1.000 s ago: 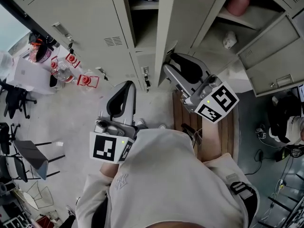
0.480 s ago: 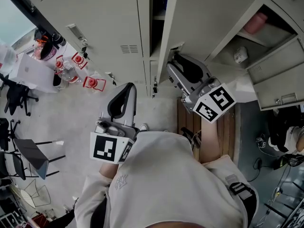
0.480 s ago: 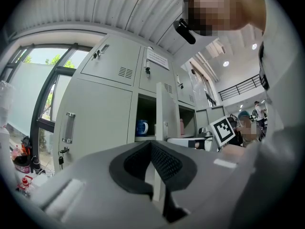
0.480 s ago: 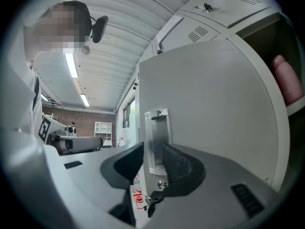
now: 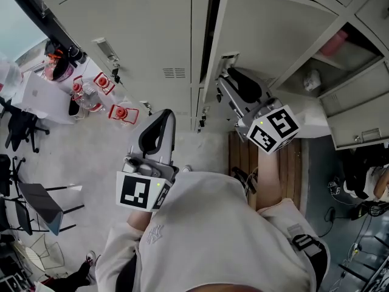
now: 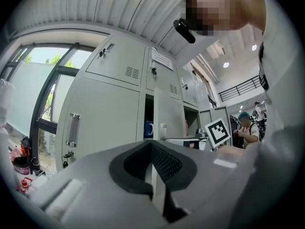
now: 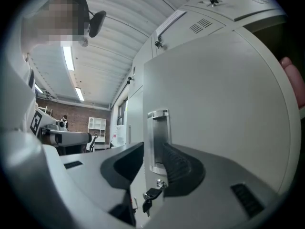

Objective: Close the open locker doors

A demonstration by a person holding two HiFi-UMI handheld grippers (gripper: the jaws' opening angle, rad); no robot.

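An open grey locker door [image 5: 273,35] stands ajar, with a thin dark slit of locker beside it. My right gripper [image 5: 228,72] is at the door's handle edge. In the right gripper view the gripper [image 7: 153,147] stands slightly open, and the recessed metal handle [image 7: 157,137] and a hanging key [image 7: 150,194] show between its jaws. My left gripper [image 5: 165,113] is shut on nothing and held back from the closed lockers. In its own view the gripper [image 6: 151,144] points at the door [image 6: 167,120] and a blue mug [image 6: 148,129] inside.
Further right, lockers stand open with a pink item [image 5: 340,41] and a white item [image 5: 312,81] on shelves, and a lower door [image 5: 360,121] swung out. Red-capped items [image 5: 124,112] and chairs [image 5: 21,129] stand at the left. Wooden boards [image 5: 242,157] lie underfoot.
The open door has swung towards its frame with my right gripper at its handle edge; the dark opening beside it has narrowed. The left gripper has barely moved.
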